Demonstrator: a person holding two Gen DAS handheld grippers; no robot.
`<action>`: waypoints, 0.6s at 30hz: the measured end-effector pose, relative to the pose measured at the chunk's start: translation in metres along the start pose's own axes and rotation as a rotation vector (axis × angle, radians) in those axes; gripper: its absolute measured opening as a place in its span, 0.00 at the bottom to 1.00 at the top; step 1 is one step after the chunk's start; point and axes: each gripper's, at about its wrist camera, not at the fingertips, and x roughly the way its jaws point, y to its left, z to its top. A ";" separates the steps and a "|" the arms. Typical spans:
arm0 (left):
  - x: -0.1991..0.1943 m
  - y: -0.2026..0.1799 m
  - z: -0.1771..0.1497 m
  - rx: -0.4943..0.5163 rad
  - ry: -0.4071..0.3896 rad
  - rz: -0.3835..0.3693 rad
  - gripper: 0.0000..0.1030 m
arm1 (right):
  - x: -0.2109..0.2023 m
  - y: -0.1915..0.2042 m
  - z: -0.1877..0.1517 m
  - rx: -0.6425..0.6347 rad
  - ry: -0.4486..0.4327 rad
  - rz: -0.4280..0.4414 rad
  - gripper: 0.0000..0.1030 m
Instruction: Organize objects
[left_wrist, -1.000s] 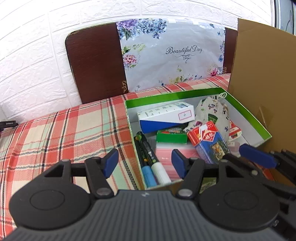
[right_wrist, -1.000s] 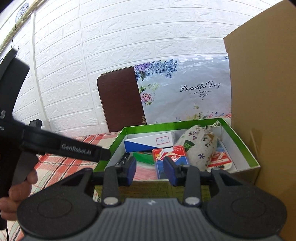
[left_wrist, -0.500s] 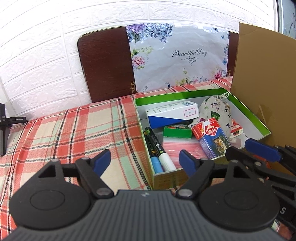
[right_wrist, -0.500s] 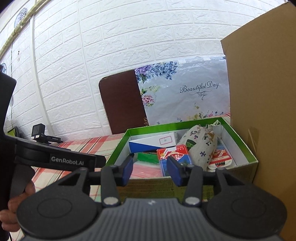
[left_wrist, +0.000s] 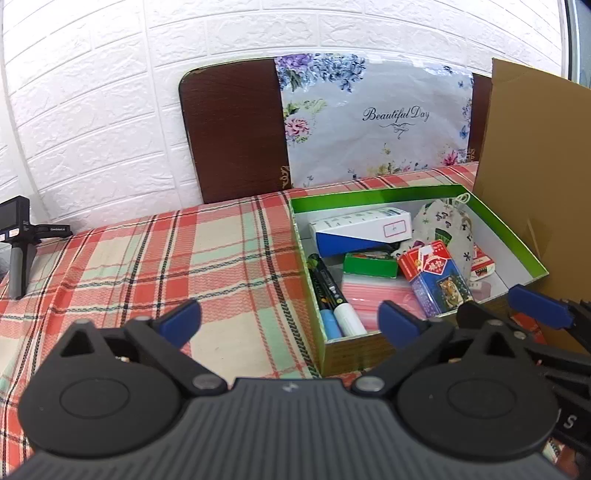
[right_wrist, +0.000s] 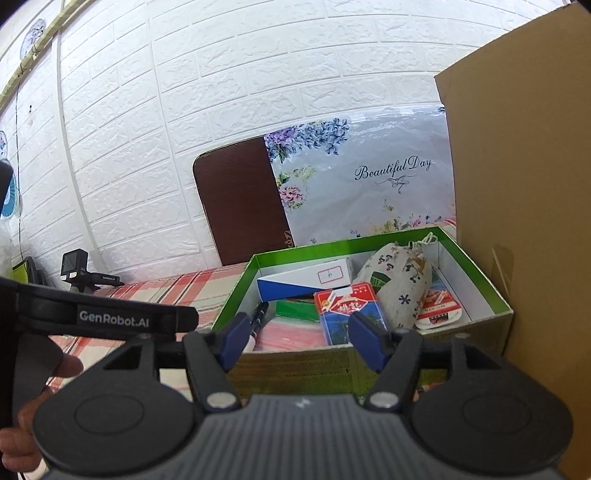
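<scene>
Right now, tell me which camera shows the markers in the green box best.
The left wrist view. It looks down into the box, so the markers lie in plain sight along the left wall, caps nearest. In the right wrist view only a black marker tip shows behind that gripper's left finger.

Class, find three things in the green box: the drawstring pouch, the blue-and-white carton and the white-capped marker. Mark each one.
drawstring pouch (right_wrist: 400, 286): right wrist view, middle of its patterned cloth.
blue-and-white carton (left_wrist: 360, 230): left wrist view, centre of its long side face.
white-capped marker (left_wrist: 349, 320): left wrist view, on its white cap.
</scene>
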 end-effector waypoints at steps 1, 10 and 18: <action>0.000 0.000 0.000 0.000 0.001 0.003 1.00 | 0.000 0.000 0.000 0.001 0.000 -0.002 0.64; -0.005 0.004 -0.002 -0.013 0.003 0.008 1.00 | -0.007 0.007 0.002 -0.001 -0.017 -0.003 0.80; -0.010 0.004 -0.001 -0.007 -0.002 0.043 1.00 | -0.010 0.012 0.003 -0.003 -0.018 -0.002 0.88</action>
